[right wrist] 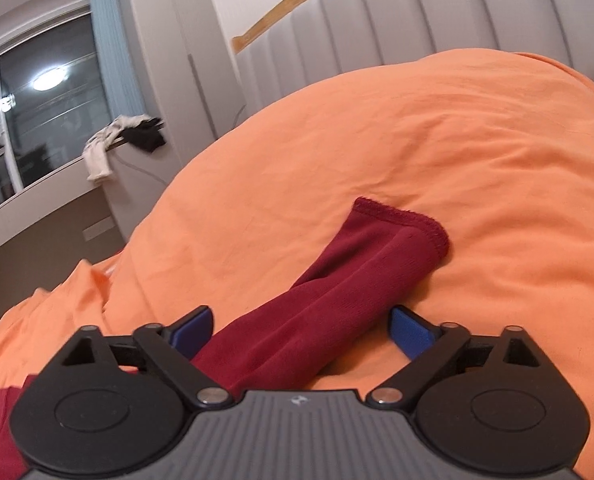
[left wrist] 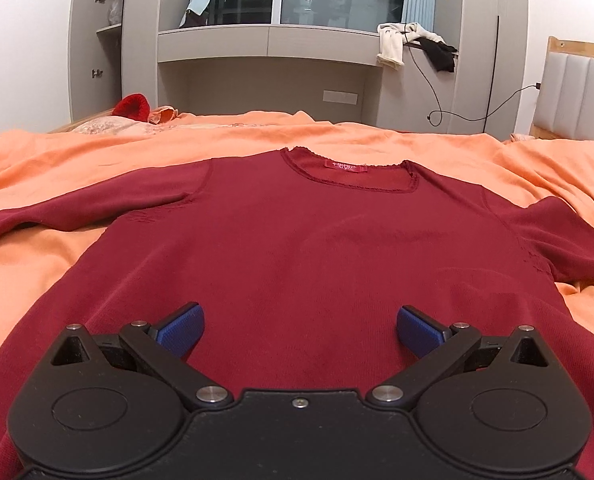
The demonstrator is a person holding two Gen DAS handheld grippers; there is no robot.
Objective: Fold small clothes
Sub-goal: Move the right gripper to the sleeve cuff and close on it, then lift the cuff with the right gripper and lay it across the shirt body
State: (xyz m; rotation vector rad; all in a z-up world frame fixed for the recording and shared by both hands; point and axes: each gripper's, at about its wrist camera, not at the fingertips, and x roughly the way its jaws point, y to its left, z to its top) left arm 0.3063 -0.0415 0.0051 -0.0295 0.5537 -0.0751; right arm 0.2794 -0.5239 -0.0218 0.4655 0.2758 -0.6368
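On the orange bed (left wrist: 377, 140) the red shirt (left wrist: 297, 248) lies flat for folding, the left tool (left wrist: 300, 330) released above its hem, the right tool (right wrist: 301, 330) released around one sleeve (right wrist: 337, 292), probably to fold it inward.
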